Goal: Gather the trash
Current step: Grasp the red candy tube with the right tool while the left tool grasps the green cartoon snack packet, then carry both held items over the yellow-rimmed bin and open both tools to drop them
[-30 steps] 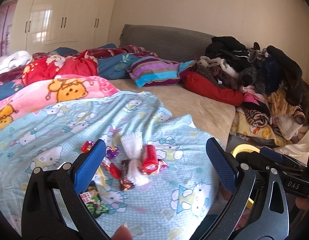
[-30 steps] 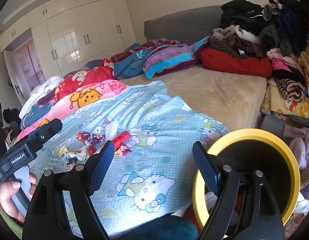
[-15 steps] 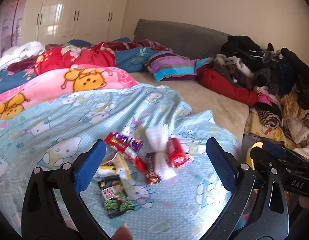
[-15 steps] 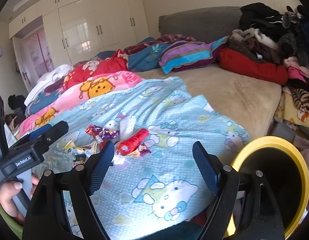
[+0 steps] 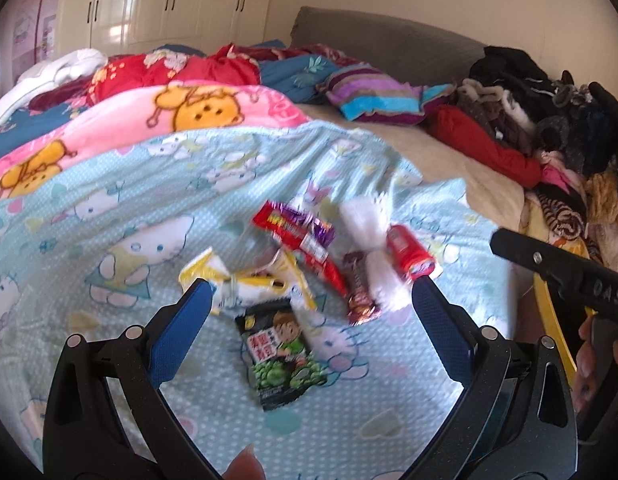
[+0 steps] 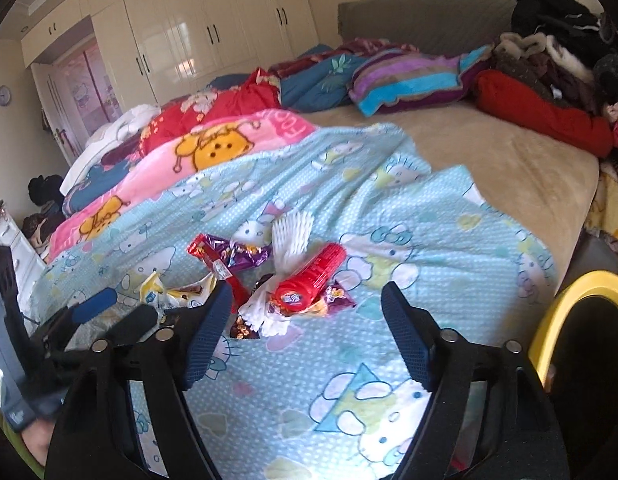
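Observation:
Several pieces of trash lie on a light blue cat-print blanket (image 5: 157, 216). In the left wrist view there is a black-and-green snack packet (image 5: 283, 354), a yellow-white wrapper (image 5: 237, 280), a red-purple wrapper (image 5: 301, 232), a brown candy wrapper (image 5: 359, 288), white foam netting (image 5: 373, 248) and a red tube (image 5: 409, 254). My left gripper (image 5: 309, 324) is open, just above the green packet. My right gripper (image 6: 305, 332) is open, close to the red tube (image 6: 313, 278) and netting (image 6: 291, 236). A yellow-rimmed bin (image 6: 577, 344) stands at the right.
The bed carries a pink bear blanket (image 5: 121, 128), a striped pillow (image 5: 381, 96) and a bare beige sheet (image 6: 489, 168). A heap of clothes (image 5: 549, 120) lies on the right. White wardrobes (image 6: 197, 36) stand behind.
Both grippers have moved forward and down toward the trash pile, which now looks larger and nearer. The bin has slid toward the right edge of the right wrist view. Both jaws stay open.

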A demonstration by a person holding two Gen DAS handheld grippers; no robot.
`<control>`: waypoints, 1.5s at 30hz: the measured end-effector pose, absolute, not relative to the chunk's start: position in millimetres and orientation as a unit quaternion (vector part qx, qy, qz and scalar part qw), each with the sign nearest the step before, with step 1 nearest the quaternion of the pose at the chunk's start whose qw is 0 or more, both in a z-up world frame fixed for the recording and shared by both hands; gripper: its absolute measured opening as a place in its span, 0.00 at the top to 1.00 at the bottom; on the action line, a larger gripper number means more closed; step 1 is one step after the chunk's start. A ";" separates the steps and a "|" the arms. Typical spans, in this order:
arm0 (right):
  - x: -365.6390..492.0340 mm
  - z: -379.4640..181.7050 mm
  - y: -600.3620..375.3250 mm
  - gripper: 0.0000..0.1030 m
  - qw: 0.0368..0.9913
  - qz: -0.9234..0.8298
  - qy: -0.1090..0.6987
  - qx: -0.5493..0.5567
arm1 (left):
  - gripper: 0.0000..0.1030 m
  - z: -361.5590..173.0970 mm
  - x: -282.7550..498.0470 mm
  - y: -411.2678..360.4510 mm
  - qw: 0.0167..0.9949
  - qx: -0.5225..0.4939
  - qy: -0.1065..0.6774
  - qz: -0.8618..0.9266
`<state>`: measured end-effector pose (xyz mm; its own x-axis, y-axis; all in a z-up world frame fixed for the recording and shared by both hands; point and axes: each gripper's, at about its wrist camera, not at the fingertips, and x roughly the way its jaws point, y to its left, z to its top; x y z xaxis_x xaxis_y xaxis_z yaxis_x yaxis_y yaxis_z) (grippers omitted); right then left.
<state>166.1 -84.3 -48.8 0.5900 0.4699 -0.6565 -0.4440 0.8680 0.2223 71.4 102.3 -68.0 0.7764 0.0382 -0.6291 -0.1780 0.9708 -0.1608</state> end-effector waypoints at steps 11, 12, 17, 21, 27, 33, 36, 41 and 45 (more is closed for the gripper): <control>190.5 -77.9 -55.0 0.48 0.878 0.249 0.408 0.008 | 0.22 -98.5 73.7 106.5 0.919 -0.123 0.368 0.067; 193.5 -80.7 -53.6 0.49 0.877 0.247 0.412 0.010 | 0.23 -100.2 73.6 106.1 0.918 -0.123 0.370 0.068; 207.4 -93.7 -47.4 0.53 0.867 0.241 0.435 0.028 | 0.30 -111.8 76.0 105.3 0.911 -0.124 0.385 0.074; 216.3 -102.8 -39.9 0.59 0.862 0.236 0.447 0.028 | 0.38 -119.9 77.1 108.7 0.904 -0.137 0.397 0.076; 225.6 -113.4 -36.1 0.60 0.859 0.230 0.456 0.039 | 0.47 -131.6 78.0 114.6 0.896 -0.152 0.411 0.076; 232.0 -123.1 -37.4 0.60 0.857 0.226 0.461 0.042 | 0.56 -135.6 77.8 116.4 0.894 -0.155 0.413 0.077; 232.3 -123.3 -38.3 0.62 0.857 0.230 0.459 0.042 | 0.59 -136.1 78.9 118.5 0.893 -0.157 0.414 0.075; 223.1 -111.1 -47.9 0.65 0.859 0.256 0.441 0.052 | 0.70 -134.3 78.0 118.0 0.894 -0.154 0.414 0.071; 207.6 -97.3 -63.3 0.66 0.861 0.270 0.426 0.069 | 0.75 -128.4 77.3 113.6 0.899 -0.157 0.406 0.054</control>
